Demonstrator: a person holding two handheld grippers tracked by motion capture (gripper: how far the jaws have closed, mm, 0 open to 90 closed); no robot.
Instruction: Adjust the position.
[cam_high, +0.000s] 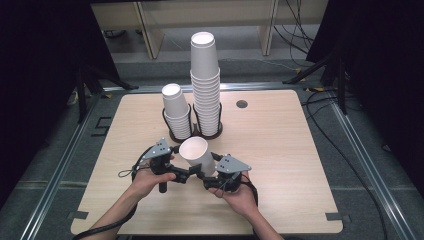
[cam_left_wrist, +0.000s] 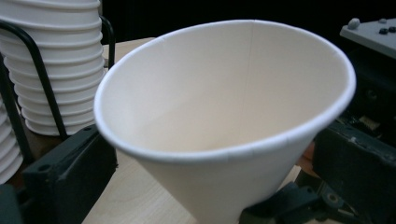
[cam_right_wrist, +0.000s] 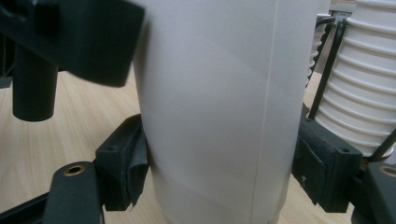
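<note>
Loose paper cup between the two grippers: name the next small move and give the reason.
Probably draw the left gripper back, clear of the cup. Its jaws stand wide beside the cup without pressing it, while the right gripper clamps the cup's lower wall on both sides, so the right alone carries it in front of the cup stacks.

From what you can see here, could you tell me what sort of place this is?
Probably a lab recording station: a bare wooden table ringed by metal floor rails, loose cables across the floor, and stacks of paper cups in a wire holder.

Cup (cam_high: 196, 155) before two stacks (cam_high: 206, 85) (in holders).
</note>
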